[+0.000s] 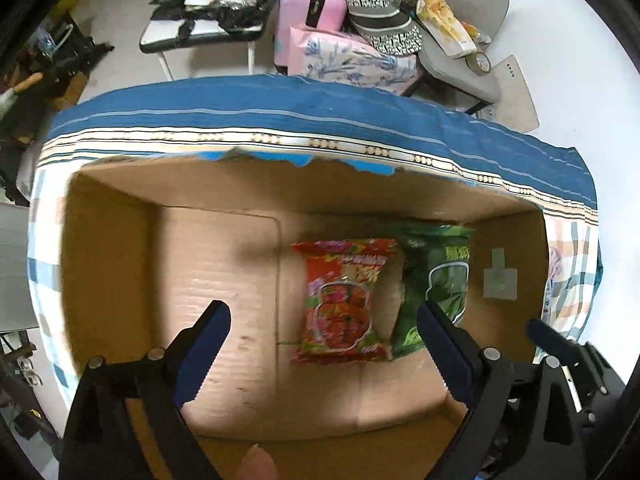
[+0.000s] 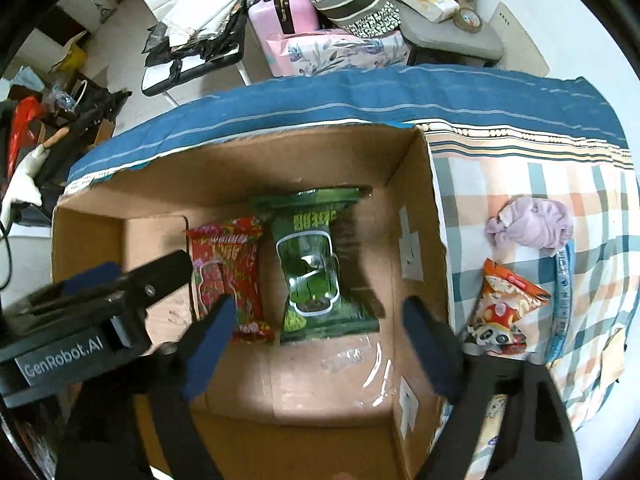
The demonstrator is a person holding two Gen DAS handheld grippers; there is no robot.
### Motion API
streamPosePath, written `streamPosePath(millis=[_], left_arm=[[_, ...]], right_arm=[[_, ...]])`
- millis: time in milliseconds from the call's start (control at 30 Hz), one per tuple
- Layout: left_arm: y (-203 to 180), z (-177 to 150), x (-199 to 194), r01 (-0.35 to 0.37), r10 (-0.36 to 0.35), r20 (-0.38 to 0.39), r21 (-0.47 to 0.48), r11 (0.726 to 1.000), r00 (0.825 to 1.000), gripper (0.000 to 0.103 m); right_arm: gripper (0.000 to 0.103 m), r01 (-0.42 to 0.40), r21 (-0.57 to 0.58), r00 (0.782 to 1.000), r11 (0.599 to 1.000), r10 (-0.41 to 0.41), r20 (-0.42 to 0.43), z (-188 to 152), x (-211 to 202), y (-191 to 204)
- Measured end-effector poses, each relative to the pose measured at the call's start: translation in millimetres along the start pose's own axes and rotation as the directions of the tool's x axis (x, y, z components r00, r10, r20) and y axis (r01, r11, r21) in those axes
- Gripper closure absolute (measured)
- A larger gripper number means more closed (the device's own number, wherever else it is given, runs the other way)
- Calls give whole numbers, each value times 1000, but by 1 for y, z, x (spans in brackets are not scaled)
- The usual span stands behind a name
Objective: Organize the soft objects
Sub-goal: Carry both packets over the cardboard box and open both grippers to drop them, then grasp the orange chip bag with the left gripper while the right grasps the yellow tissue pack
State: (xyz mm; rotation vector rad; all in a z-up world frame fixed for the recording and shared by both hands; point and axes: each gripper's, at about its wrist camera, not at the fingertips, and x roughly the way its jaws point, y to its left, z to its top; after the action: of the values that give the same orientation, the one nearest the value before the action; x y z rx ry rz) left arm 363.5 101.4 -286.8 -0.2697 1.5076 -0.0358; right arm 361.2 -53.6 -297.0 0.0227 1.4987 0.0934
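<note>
An open cardboard box (image 1: pixel 208 272) (image 2: pixel 420 184) sits on the cloth-covered table. Inside lie a red snack packet (image 1: pixel 344 300) (image 2: pixel 228 276) and a green snack packet (image 1: pixel 440 280) (image 2: pixel 316 268), side by side on the box floor. My left gripper (image 1: pixel 324 320) is open and empty above the box, over the red packet. My right gripper (image 2: pixel 320 316) is open and empty above the box, over the green packet. The left gripper's body also shows in the right wrist view (image 2: pixel 100 304). Right of the box on the cloth lie an orange snack packet (image 2: pixel 504 312) and a crumpled lilac cloth (image 2: pixel 536 224).
The table wears a blue-striped and plaid cloth (image 1: pixel 320 120) (image 2: pixel 560 184). Behind it stand a pink suitcase (image 1: pixel 308 4) (image 2: pixel 280 12), a floral pillow (image 1: pixel 352 60), a grey chair with bags (image 1: pixel 460 40) and a small cluttered table (image 1: pixel 208 12). A blue strap (image 2: pixel 562 304) lies by the orange packet.
</note>
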Motion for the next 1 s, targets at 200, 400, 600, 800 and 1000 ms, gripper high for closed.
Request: streamPosePath(millis=[200,400,600,800,1000], left_arm=[[7,-31,-20,-98,94,78,50,994,993,8],[16,-66,-41,-111,106,131,31,993,986,8],[19,-99,-68,-111,109,176,0,994,978,8],[-9,-127,-107,-141,131,262,22,990,956,8],[-99,-142,-132,-184,123,341,154,971,932,8]], right_arm=[[0,57,-45,998,997,-56,36,-23,-13,5],[0,75,-66,995,995,-70,72,-55,-33,7],[0,60,-80,993,995,-51,110,-88,-58,6],[0,-28,-53,988,998,36,149,-118,-90,-9],[0,-104,85,973,991,84,213,-141,-130,-82]])
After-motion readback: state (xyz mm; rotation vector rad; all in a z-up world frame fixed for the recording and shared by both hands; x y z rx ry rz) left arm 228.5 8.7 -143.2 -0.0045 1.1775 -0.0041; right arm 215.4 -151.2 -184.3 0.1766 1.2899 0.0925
